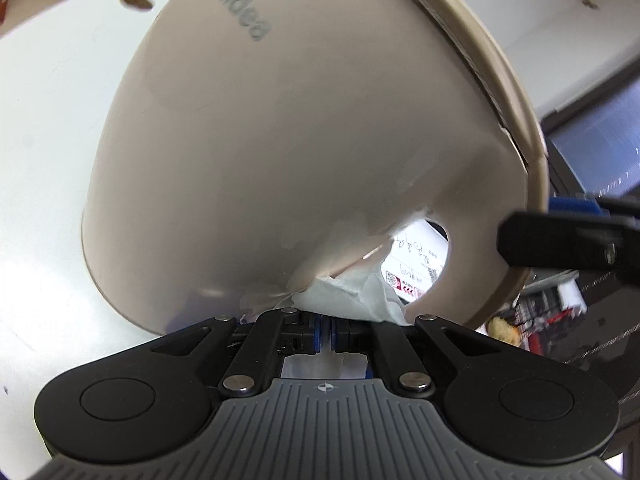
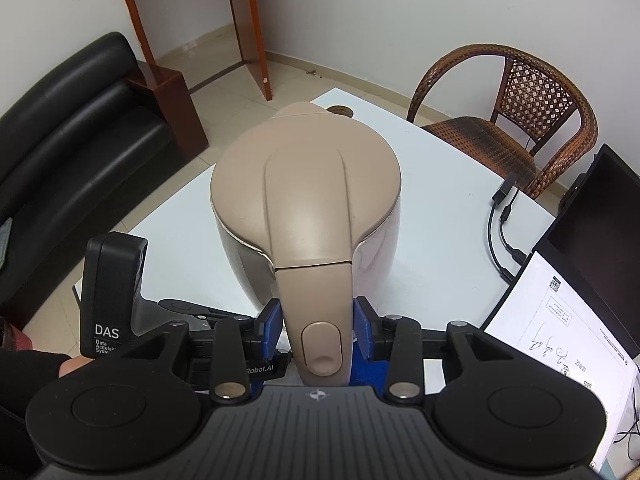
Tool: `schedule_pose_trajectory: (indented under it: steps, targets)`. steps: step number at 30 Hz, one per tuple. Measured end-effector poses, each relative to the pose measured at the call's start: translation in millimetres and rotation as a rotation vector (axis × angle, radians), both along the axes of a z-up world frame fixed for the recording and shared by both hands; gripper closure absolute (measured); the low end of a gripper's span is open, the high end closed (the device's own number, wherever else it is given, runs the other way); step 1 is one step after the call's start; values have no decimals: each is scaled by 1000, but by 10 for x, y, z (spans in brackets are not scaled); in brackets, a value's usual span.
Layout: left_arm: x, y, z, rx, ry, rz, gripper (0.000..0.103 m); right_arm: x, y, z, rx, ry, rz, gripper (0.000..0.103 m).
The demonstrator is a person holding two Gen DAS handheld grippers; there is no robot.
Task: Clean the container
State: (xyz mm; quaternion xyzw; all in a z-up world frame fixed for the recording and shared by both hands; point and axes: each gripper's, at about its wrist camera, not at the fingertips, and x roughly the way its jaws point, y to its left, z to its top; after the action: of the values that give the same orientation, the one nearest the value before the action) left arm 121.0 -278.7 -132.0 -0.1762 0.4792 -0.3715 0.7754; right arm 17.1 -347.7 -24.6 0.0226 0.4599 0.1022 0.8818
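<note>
Between my right tongs (image 2: pixel 317 326) sits the kettle's handle (image 2: pixel 318 320), blue pads pinching it from both sides, so I've got the beige kettle (image 2: pixel 306 188) steadied on the white counter (image 2: pixel 440 216). My left tongs (image 1: pixel 325 334) are pressed together on a wad of white tissue (image 1: pixel 356 294), which touches the kettle's lower wall right by the handle loop. Off to the right there's a dark monitor (image 2: pixel 600 236), a paper sheet (image 2: pixel 552 328), and a wicker chair (image 2: pixel 516 120) beyond the counter.
</note>
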Motion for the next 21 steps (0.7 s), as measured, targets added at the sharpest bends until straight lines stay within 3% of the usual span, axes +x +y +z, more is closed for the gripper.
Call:
schedule_pose_trajectory:
  steps: [14, 21]
  targets:
    - [-172, -347, 101, 11, -10, -15, 99, 31, -84, -24, -24, -8, -14, 62]
    - [-267, -517, 306, -38, -7, -33, 100, 51, -135, -48, -7, -2, -17, 62]
